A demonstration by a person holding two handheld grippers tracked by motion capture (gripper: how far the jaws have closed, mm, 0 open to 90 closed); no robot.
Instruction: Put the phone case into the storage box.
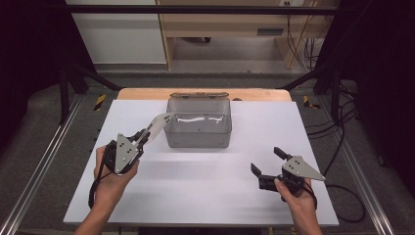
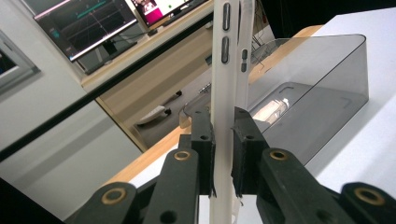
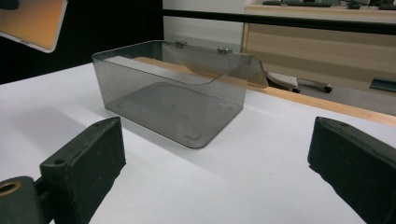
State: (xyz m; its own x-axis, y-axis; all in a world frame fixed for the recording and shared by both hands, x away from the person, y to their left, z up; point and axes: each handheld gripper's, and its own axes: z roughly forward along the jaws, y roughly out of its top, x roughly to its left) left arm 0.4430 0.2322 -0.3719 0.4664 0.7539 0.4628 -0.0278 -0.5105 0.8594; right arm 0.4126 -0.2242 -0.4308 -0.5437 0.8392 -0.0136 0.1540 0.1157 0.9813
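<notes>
1. A white table (image 1: 195, 196) is seen from above, with a smoky transparent box (image 1: 198, 128) standing at its far middle; the box's hinged lid (image 1: 199, 95) is folded back on the far side.
2. The left gripper (image 1: 143, 136) is held in the left hand (image 1: 115, 174) at the near left of the table, pointed toward the box's left wall.
3. A translucent white phone case (image 1: 157, 126) is pinched between the left gripper's jaws. In the left gripper view the case (image 2: 227, 93) is seen edge-on, upright between the pads (image 2: 204, 154), which are pressed against both of its faces; button cutouts are visible along its side.
4. The case's far end is placed at the box's upper left rim; whether it touches the rim cannot be told.
5. A pale object is noted on the box floor (image 1: 195, 119); what it is cannot be told.
6. The right gripper (image 1: 268, 160) is held in the right hand (image 1: 296, 196) at the near right, well apart from the box.
7. The right gripper's jaws are spread wide with nothing between them; in the right gripper view the box (image 3: 173, 93) is seen beyond the two pads, over bare table.
</notes>
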